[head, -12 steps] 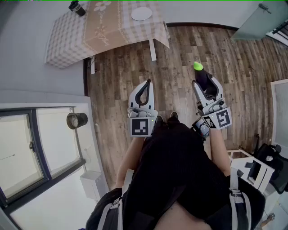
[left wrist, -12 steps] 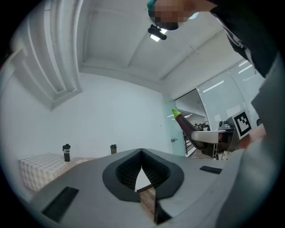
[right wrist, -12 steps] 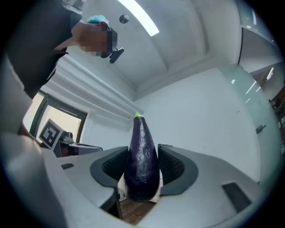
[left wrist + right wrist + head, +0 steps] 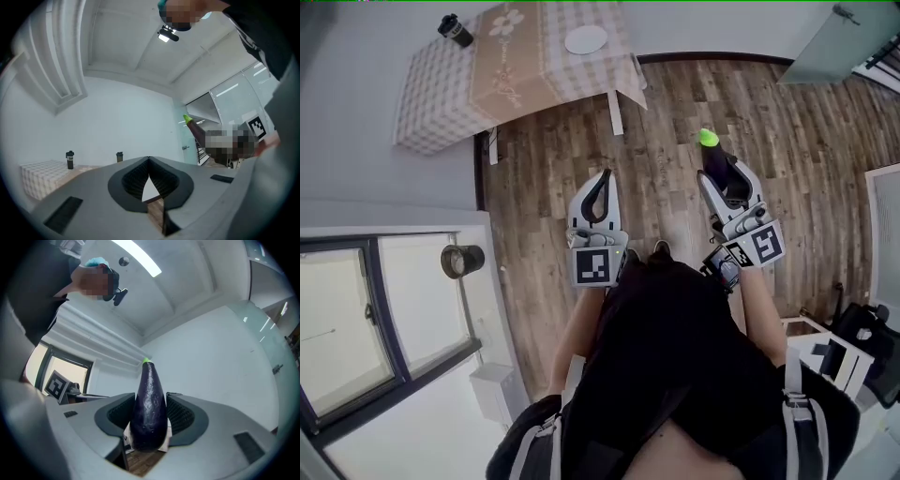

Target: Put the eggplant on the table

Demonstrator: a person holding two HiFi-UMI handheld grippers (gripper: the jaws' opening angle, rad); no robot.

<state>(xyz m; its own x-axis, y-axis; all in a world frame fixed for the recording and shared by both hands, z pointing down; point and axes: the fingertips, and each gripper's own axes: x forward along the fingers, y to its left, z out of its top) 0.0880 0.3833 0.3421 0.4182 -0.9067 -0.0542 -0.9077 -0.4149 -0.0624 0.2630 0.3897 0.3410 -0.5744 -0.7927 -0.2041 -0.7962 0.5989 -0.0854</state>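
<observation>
- Eggplant (image 4: 715,157) is kept clamped in the right gripper (image 4: 727,180); the left gripper (image 4: 603,180) is closed on nothing.
- Surface (image 4: 441,84) is seen barely shifted, well apart; carrying remains.

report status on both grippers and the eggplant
Left gripper shut, empty. Right gripper shut on eggplant, green tip forward. Table ahead across wood floor, not reached; cup and plate on it.
</observation>
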